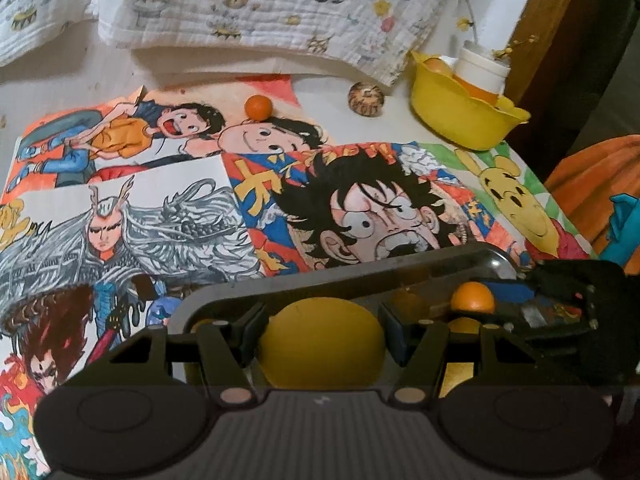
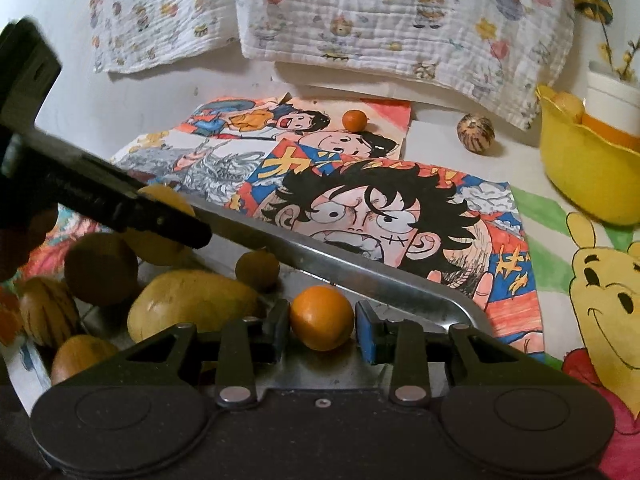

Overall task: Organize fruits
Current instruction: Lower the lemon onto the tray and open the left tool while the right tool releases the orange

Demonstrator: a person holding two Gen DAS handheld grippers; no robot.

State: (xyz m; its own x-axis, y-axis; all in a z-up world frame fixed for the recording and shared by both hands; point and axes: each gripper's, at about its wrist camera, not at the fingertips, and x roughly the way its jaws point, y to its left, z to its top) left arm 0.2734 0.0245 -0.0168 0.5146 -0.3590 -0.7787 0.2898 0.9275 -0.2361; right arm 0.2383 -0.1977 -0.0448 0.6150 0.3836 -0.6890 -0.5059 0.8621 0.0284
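Steel tray holds most fruit. L gripper jaws clamped on yellow fruit over tray; you lower, then let go. R gripper jaws apart round orange, gaps both sides; you center before squeezing.

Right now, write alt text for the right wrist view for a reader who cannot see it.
The right tool brackets a small orange fruit over a metal tray, its fingers apparently just clear of the fruit. Yellow and brown fruits sit in the tray to the left, where the left tool reaches in. Beyond lie cartoon drawings, a yellow bowl and a loose orange.
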